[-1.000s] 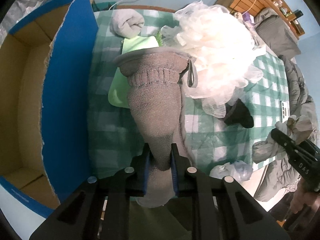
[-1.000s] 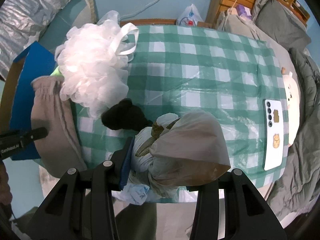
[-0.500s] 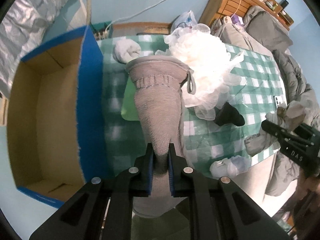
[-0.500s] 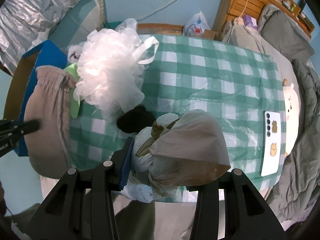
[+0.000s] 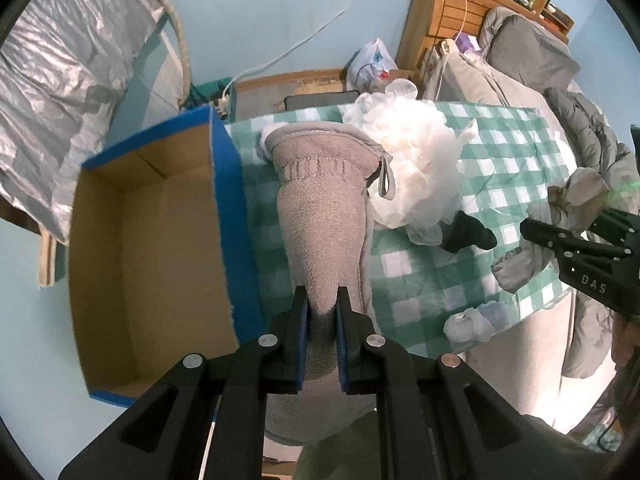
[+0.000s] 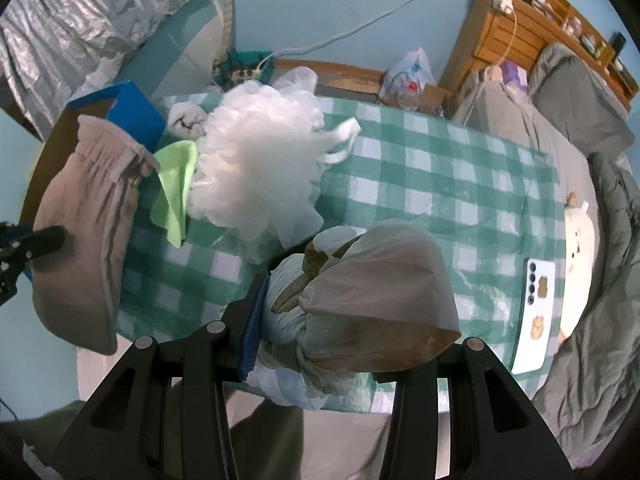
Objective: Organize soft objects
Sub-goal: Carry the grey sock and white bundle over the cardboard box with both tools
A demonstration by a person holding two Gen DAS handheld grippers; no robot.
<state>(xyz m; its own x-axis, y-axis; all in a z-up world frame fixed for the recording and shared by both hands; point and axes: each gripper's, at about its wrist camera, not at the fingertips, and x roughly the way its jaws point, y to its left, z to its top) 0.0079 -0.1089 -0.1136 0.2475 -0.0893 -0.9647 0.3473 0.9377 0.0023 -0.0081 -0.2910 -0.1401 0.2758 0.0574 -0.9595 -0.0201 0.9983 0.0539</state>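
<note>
My left gripper [image 5: 321, 312] is shut on a grey fleece mitt [image 5: 324, 208] and holds it up above the checked table, beside the open blue cardboard box [image 5: 160, 240]. The mitt also shows in the right wrist view [image 6: 84, 240]. My right gripper [image 6: 320, 312] is shut on a crumpled plastic bag bundle [image 6: 360, 300], held over the table's near edge; it also shows in the left wrist view [image 5: 568, 208]. A white mesh bath pouf [image 6: 260, 168], a light green cloth [image 6: 176, 188], a white rolled sock [image 6: 186, 118] and a black sock [image 5: 468, 234] lie on the table.
The table has a green-and-white checked cloth [image 6: 440, 184]. A white phone [image 6: 534, 312] lies at its right edge beside a cream plush [image 6: 580, 256]. A small white plastic wad [image 5: 466, 324] sits at the near edge. Grey bedding [image 6: 580, 92] and wooden shelves [image 6: 520, 20] stand behind.
My left gripper has risen and pulled back with the mitt, so the whole box opening now shows to its left. My right gripper has lifted higher with the bag bundle.
</note>
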